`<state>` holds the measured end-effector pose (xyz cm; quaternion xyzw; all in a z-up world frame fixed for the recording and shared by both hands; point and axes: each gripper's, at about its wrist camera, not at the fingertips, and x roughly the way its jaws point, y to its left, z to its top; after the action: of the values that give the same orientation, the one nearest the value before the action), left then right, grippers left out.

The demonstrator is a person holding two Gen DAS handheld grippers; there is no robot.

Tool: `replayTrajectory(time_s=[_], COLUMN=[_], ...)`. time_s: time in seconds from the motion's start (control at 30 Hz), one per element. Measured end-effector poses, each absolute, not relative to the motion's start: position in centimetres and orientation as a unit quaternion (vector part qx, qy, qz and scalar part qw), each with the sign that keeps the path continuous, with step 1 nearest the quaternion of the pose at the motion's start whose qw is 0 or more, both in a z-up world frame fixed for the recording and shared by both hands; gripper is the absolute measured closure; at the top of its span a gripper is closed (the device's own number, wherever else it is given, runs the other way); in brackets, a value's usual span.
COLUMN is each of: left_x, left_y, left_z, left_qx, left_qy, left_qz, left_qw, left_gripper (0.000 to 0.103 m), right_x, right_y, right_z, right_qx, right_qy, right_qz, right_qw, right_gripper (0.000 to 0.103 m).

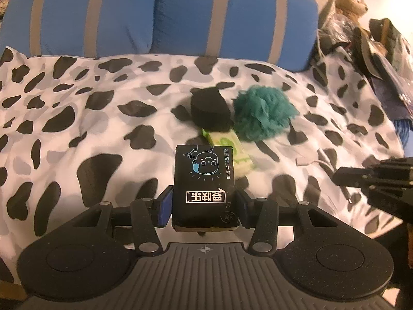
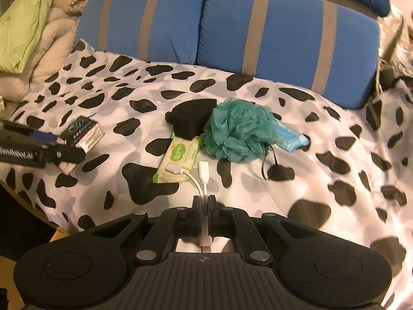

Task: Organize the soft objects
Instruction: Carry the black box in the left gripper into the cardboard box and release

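Observation:
My left gripper is shut on a black tissue pack printed with a cartoon face, held above the cow-print bedspread. Beyond it lie a black sponge, a teal bath pouf and a green wet-wipe pack. My right gripper is shut on a white split cable adapter whose two ends stick out past the fingers. The right wrist view also shows the sponge, the pouf, the wipes, a light blue packet behind the pouf, and the left gripper holding the tissue pack.
Two blue pillows with grey stripes line the head of the bed. A beige quilt and a green cloth are heaped at far left. A teddy bear and dark clutter sit at right. A black cord lies by the pouf.

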<state>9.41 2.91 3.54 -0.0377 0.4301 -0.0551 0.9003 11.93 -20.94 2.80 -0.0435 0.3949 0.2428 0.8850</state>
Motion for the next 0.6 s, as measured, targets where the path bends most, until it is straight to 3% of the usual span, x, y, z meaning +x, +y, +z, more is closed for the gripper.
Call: replayTrajectory(time_s=[0.6], left_x=[3.3], left_y=[0.8], left_z=[2.4], left_qx=[-0.034], left_qy=[0.466], left_qz=[-0.083], left_qw=[0.880], left_gripper=[0.056], right_x=[4.9], right_y=[-21.3], right_z=[2.6], right_qx=[-0.030], right_qy=[0.441], right_qz=[0.283], right_qw=[0.851], right_gripper=[0.097])
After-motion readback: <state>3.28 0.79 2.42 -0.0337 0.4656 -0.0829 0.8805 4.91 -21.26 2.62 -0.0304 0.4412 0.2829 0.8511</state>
